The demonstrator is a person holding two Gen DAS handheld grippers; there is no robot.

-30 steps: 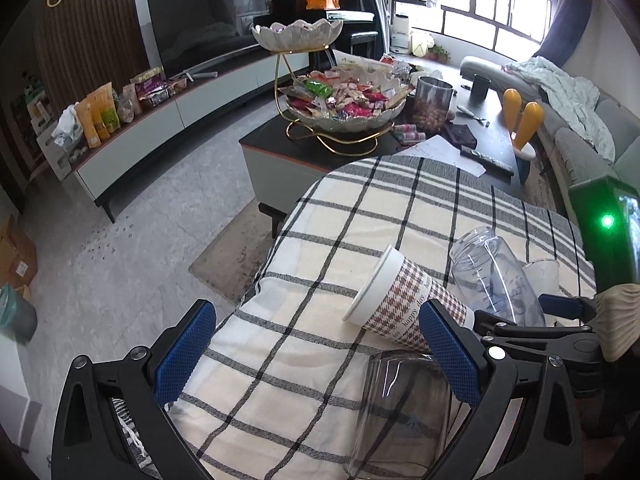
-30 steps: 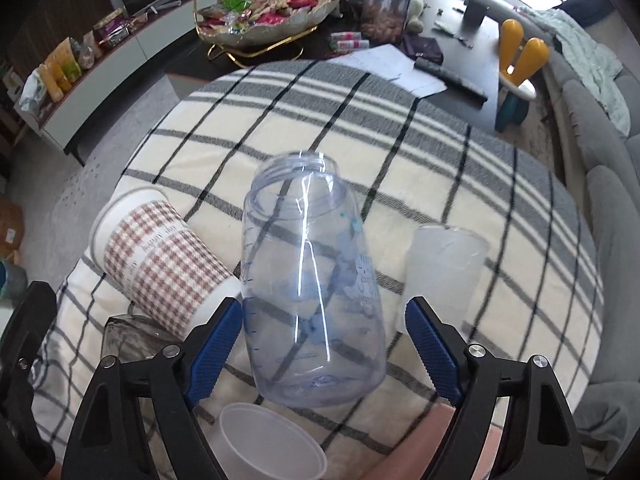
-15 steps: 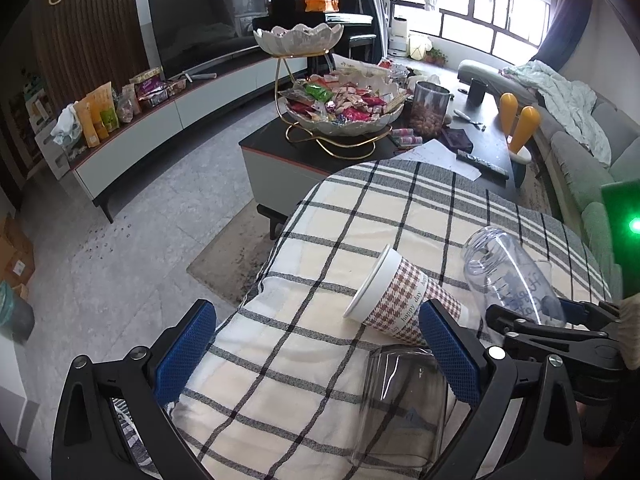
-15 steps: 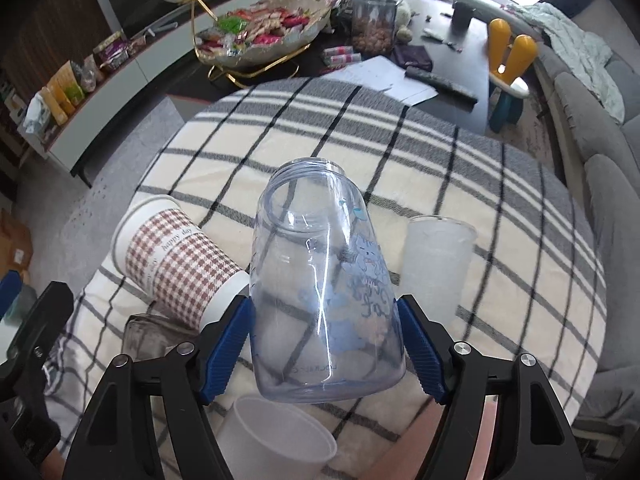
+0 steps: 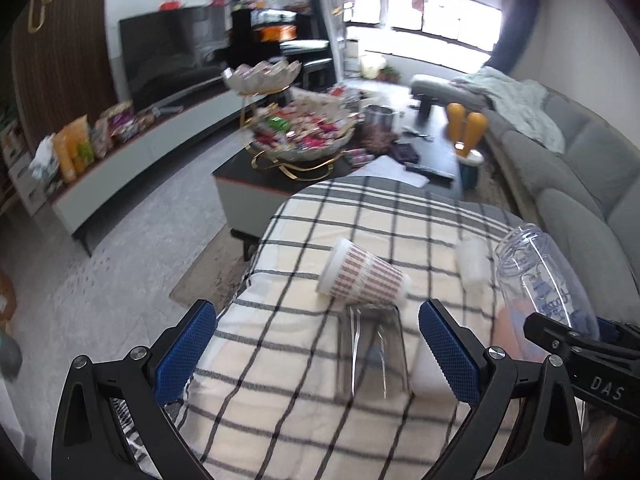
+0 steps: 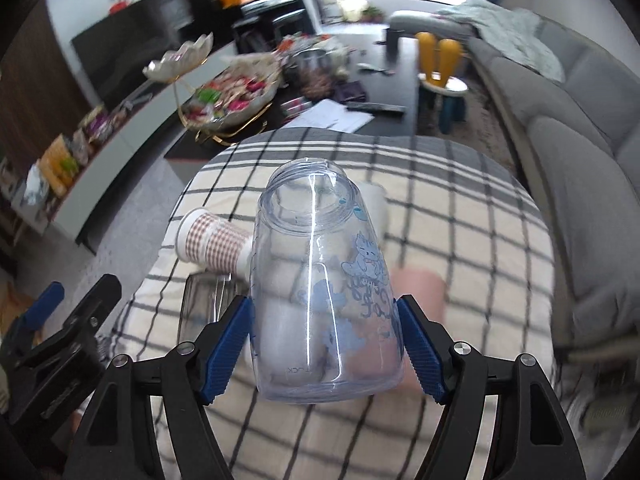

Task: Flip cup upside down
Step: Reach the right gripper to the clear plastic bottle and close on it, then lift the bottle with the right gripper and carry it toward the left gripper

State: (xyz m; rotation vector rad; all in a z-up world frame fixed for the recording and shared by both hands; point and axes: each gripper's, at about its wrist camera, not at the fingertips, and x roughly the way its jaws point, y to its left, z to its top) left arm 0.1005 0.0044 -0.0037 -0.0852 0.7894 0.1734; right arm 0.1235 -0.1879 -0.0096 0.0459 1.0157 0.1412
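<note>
Your clear bottle (image 6: pixel 320 280) hides most of the frosted cup (image 6: pixel 376 204) behind it; you see only a pale sliver past its shoulder. A pinkish shape (image 6: pixel 420 292) behind the bottle is too smeared to identify. The snack bowl (image 6: pixel 236 92) and coffee table clutter are motion-blurred in both views. In your left view, the right gripper (image 5: pixel 580 344) is cut off by the frame edge, and its dark body covers the bottle's base. The glass tumbler (image 5: pixel 372 348) there is streaked, so you cannot tell which end faces up.
</note>
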